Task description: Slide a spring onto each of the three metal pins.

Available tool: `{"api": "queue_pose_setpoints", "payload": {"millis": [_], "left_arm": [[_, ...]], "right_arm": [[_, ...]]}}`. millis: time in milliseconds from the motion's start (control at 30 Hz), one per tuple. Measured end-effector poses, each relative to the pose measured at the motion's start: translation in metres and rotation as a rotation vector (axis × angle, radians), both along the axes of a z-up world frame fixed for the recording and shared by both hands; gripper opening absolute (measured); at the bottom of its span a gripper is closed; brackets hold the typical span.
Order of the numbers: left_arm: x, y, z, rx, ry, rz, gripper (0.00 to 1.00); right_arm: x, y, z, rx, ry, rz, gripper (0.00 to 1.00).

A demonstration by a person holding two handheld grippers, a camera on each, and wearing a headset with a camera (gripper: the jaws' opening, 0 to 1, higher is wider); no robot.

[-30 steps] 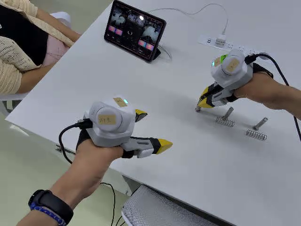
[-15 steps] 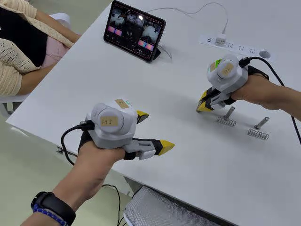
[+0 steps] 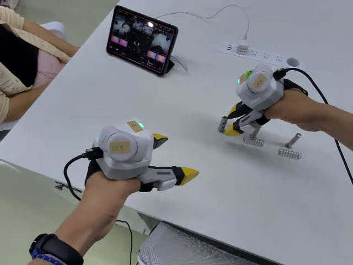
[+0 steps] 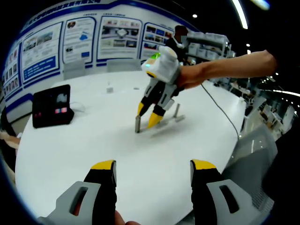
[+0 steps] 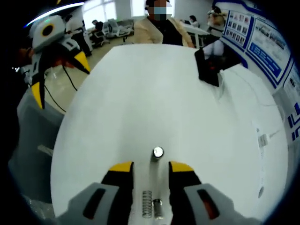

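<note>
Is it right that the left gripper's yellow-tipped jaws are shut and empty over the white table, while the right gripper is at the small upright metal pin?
Not quite. The left gripper has its yellow-tipped jaws open, not shut: the left gripper view shows a wide gap between them. The rest holds: it is empty over the white table, while the right gripper is at the small upright metal pin.

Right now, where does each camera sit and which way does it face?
Head view: from the head, down at the table; hands, left gripper, right gripper show.
Left gripper view: faces across at the right gripper; own open jaws below.
Right gripper view: faces a standing pin just beyond its open jaws.
All share the tablet.
</note>
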State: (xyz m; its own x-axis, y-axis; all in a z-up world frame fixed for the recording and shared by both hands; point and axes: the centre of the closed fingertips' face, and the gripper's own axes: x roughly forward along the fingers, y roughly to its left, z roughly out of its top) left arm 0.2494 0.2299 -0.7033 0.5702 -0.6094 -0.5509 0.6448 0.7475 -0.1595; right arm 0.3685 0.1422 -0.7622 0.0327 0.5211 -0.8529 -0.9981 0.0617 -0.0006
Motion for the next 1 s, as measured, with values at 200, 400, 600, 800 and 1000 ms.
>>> {"api": "queue_pose_setpoints", "payload": {"millis": [200,400,600,800,1000], "left_arm": [[0.001,-0.006,-0.001,0.004,0.002,-0.023,0.65],[0.005,-0.009,0.002,0.003,-0.006,-0.029,0.65],[0.009,-0.011,0.005,0.003,-0.014,-0.034,0.65],[0.011,-0.012,0.007,0.006,-0.02,-0.04,0.65],[0.013,-0.013,0.006,0.007,-0.022,-0.041,0.65]], "right_arm": [[-0.002,-0.013,0.012,0.067,-0.009,-0.088,0.36],[-0.004,-0.018,0.03,0.176,-0.014,-0.192,0.43],[-0.008,-0.022,0.043,0.22,-0.036,-0.241,0.48],[-0.014,-0.025,0.049,0.268,-0.037,-0.3,0.52],[-0.024,-0.033,0.051,0.327,-0.025,-0.37,0.57]]}}
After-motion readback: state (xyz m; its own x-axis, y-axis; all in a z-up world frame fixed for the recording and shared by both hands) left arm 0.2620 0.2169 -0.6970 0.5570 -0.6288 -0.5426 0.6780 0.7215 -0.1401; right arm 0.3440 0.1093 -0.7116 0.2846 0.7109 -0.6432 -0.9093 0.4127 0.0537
